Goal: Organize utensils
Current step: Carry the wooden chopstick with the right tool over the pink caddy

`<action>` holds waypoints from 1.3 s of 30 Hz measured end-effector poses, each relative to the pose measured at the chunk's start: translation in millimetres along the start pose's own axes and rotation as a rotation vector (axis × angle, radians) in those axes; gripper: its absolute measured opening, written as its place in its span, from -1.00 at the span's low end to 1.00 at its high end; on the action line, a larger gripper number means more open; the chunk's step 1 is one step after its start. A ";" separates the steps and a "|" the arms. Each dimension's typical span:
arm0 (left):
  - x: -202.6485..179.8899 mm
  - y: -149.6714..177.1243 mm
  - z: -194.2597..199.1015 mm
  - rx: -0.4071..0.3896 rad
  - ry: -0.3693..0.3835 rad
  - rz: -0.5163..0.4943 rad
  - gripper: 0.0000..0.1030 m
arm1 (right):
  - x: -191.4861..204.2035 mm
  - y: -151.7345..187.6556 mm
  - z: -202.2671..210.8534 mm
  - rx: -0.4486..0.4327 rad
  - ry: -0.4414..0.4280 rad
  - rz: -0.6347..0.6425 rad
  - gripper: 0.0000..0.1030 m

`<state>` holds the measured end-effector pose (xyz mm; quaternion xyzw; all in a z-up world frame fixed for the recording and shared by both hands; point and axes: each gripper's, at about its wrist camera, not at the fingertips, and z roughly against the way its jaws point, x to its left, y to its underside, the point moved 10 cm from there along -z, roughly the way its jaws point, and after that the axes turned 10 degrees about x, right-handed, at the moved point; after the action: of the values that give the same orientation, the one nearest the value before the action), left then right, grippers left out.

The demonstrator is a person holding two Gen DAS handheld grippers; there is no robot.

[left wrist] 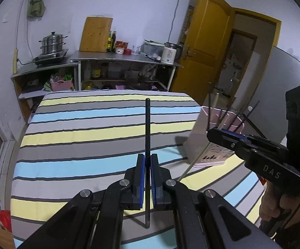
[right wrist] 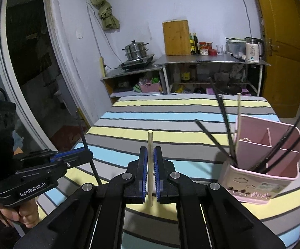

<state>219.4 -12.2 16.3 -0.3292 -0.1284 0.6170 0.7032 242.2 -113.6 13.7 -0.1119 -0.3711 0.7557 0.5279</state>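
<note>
My left gripper (left wrist: 147, 159) is shut on a black chopstick (left wrist: 147, 124) that sticks up and forward over the striped table (left wrist: 87, 145). My right gripper (right wrist: 150, 152) is shut on a pale wooden chopstick (right wrist: 150, 141), held the same way. A pink divided utensil holder (right wrist: 262, 166) stands on the table to the right of the right gripper, with several black chopsticks (right wrist: 222, 112) and one wooden chopstick (right wrist: 238, 108) leaning in its compartments. In the left wrist view the holder (left wrist: 203, 145) sits behind the right gripper (left wrist: 214, 132). The left gripper (right wrist: 87, 153) shows at the left of the right wrist view.
Behind the table stand metal shelves (left wrist: 127, 57) with a cutting board (left wrist: 96, 34), bottles, a kettle (left wrist: 169, 53) and a steamer pot (left wrist: 52, 42) on a hob. An open yellow door (left wrist: 206, 45) is at the right. A hand (left wrist: 278, 205) grips the right tool's handle.
</note>
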 end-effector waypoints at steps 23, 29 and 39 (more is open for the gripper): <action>-82.2 -29.7 24.6 -0.031 0.129 -0.101 -0.91 | -39.5 1.8 75.6 -0.101 0.074 -0.058 -0.88; -123.4 -55.5 21.8 -0.048 0.175 -0.164 -0.91 | -71.7 -0.5 100.1 -0.136 0.121 -0.109 -0.88; -159.3 -111.5 8.1 -0.095 0.203 -0.183 -0.91 | -115.2 -24.2 132.1 -0.217 0.182 -0.167 -0.88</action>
<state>269.3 -163.9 127.7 -0.4097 -0.1151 0.5071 0.7495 233.6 -269.5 96.9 -0.2050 -0.4090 0.6515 0.6051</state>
